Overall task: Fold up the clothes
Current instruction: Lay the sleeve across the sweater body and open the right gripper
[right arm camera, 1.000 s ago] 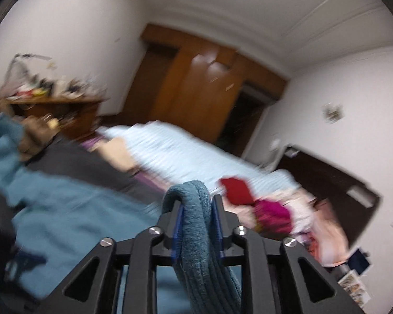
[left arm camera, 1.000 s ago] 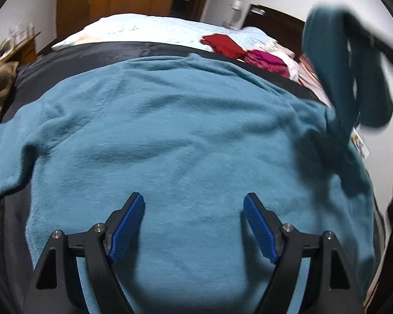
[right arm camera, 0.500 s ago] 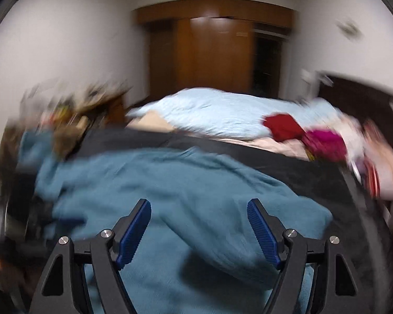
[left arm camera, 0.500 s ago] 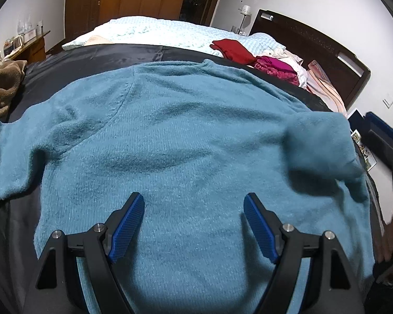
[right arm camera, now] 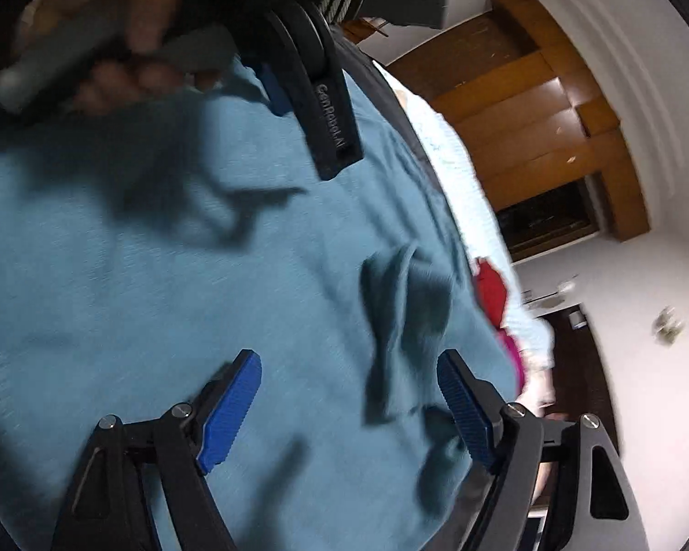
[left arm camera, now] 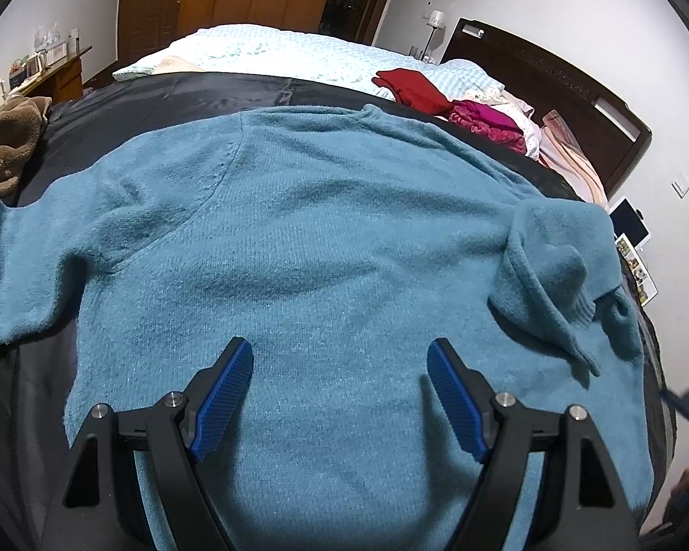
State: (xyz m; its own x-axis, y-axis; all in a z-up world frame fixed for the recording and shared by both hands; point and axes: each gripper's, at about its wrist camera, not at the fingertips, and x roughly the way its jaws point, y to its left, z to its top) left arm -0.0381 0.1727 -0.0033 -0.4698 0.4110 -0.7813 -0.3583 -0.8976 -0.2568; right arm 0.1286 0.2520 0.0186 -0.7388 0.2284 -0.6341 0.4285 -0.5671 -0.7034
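So the teal sweater [left arm camera: 326, 248] lies flat on the bed's dark cover [left arm camera: 170, 101], right sleeve [left arm camera: 551, 271] folded in, left sleeve [left arm camera: 18, 266] out; your left gripper [left arm camera: 340, 395] and right gripper [right arm camera: 349, 408] are both spread, empty — left sleeve likely next.

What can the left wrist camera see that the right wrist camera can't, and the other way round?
Only the left wrist view shows the brown blanket, the dark headboard and the sweater's spread-out sleeve. Only the right wrist view shows the person's hand holding the left gripper from outside. Both show the teal sweater lying flat, its other sleeve folded over, the red clothes, the wooden wardrobe, and open blue fingers; the right gripper is open too.
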